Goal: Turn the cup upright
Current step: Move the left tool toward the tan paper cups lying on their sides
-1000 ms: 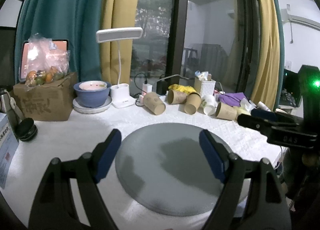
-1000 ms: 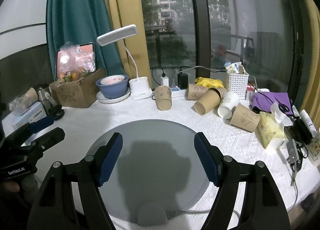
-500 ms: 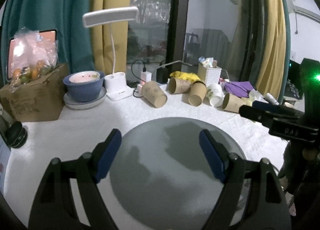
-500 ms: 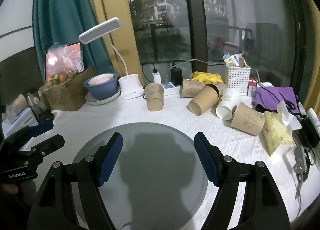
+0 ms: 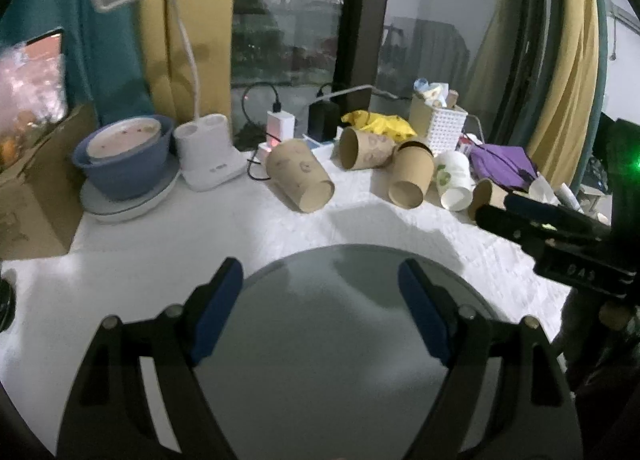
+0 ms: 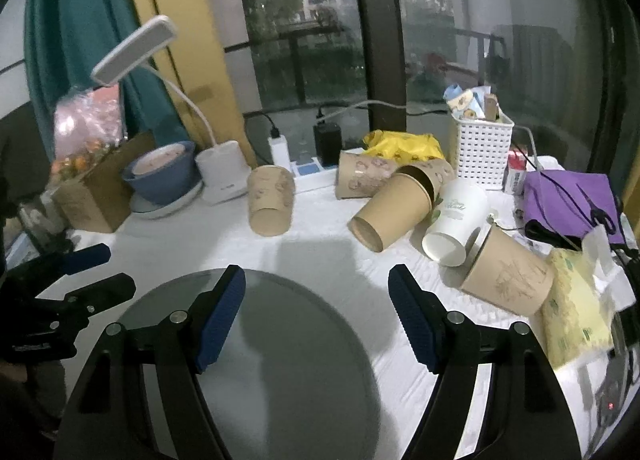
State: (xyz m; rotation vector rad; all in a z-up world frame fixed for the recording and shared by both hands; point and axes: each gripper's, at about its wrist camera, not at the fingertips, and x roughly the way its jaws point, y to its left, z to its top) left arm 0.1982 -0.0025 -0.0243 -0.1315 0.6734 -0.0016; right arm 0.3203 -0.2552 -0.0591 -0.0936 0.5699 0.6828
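Note:
Several paper cups lie on their sides on the white table beyond a round grey mat [image 5: 332, 340]. The nearest brown cup [image 5: 299, 179] lies alone at centre; it also shows in the right wrist view [image 6: 270, 200]. Right of it lie a plain brown cup [image 6: 394, 210], a white cup [image 6: 456, 216] and another brown cup [image 6: 506, 276]. My left gripper [image 5: 320, 306] is open and empty above the mat. My right gripper [image 6: 316, 312] is open and empty above the mat [image 6: 260, 360].
A blue bowl on a plate [image 5: 124, 156], a white desk lamp [image 5: 208, 164] and a cardboard box [image 6: 96, 188] stand at back left. A white basket [image 6: 482, 148], yellow bag [image 6: 400, 142], purple cloth [image 6: 568, 200] and tissue pack [image 6: 576, 312] crowd the right.
Both grippers have moved forward over the mat toward the cups, which now look larger. Both stay open and empty. The cups have not moved.

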